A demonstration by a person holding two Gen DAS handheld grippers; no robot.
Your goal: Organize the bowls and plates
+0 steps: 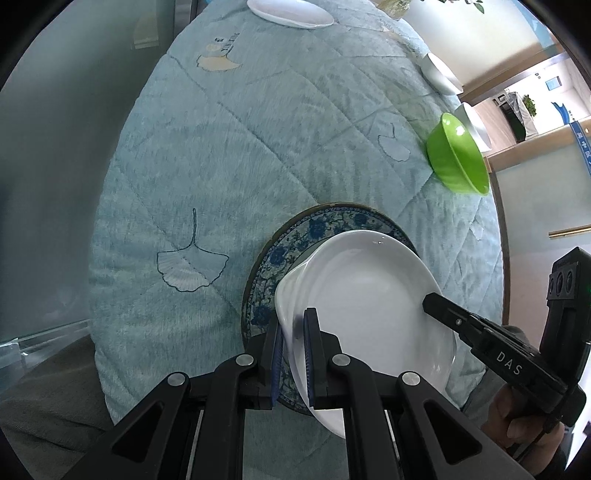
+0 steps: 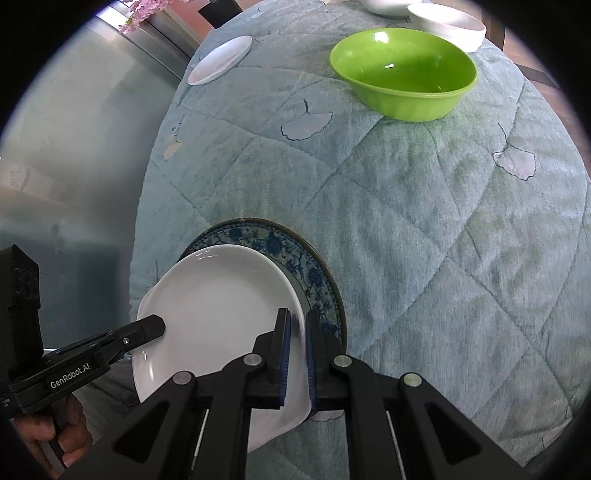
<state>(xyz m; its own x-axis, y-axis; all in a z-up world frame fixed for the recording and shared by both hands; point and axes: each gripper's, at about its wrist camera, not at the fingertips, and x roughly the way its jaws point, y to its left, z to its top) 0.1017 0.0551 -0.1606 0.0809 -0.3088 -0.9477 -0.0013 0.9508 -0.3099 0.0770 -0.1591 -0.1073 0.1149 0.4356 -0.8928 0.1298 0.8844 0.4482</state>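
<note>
A white plate [image 1: 369, 306] lies over a blue-patterned plate [image 1: 314, 229] near the table's front edge. My left gripper [image 1: 293, 332] is shut on the white plate's left rim. My right gripper [image 2: 297, 339] is shut on the same plate's right rim [image 2: 221, 302]; the blue-patterned plate [image 2: 295, 254] shows beneath. The right gripper's finger [image 1: 443, 310] reaches over the plate in the left wrist view, and the left gripper's finger [image 2: 147, 326] shows in the right wrist view. A green bowl [image 2: 402, 74] stands further back, also in the left wrist view [image 1: 458, 155].
A light blue quilted cloth [image 2: 424, 221] covers the table. A small white plate [image 2: 221, 59] sits at the far left edge, also in the left wrist view [image 1: 291, 13]. White bowls [image 2: 447, 20] stand behind the green bowl. The table edge drops off on the left.
</note>
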